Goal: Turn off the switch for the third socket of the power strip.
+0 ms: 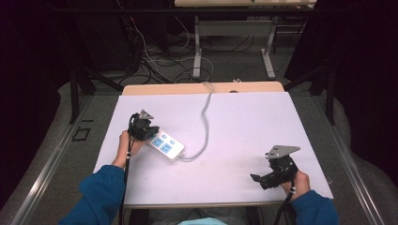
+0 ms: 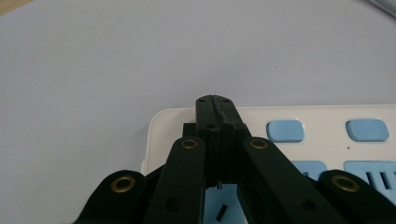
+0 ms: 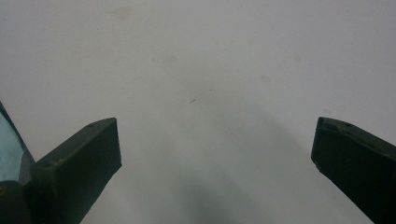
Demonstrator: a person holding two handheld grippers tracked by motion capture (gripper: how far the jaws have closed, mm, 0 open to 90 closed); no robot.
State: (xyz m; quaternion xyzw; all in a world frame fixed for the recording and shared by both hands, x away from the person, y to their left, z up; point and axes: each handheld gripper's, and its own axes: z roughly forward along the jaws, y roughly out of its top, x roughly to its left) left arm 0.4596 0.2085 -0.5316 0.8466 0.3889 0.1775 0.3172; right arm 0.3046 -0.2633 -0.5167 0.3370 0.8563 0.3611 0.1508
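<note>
A white power strip (image 1: 165, 146) with blue sockets and switches lies on the white table (image 1: 244, 126), left of centre. My left gripper (image 1: 149, 133) sits over the strip's left end. In the left gripper view its jaws (image 2: 215, 101) are shut tip to tip with nothing between them, above the power strip (image 2: 322, 119) near two blue switches (image 2: 285, 130). Whether the tips touch the strip I cannot tell. My right gripper (image 1: 263, 174) rests near the front right of the table, well away from the strip. Its jaws (image 3: 215, 140) stand wide open over bare table.
A grey cable (image 1: 206, 117) runs from the strip's right end in a curve to the table's far edge. Beyond the table are a floor with tangled cables (image 1: 155, 56) and the legs of another table (image 1: 197, 47). Blue sleeves (image 1: 101, 187) come in from the bottom.
</note>
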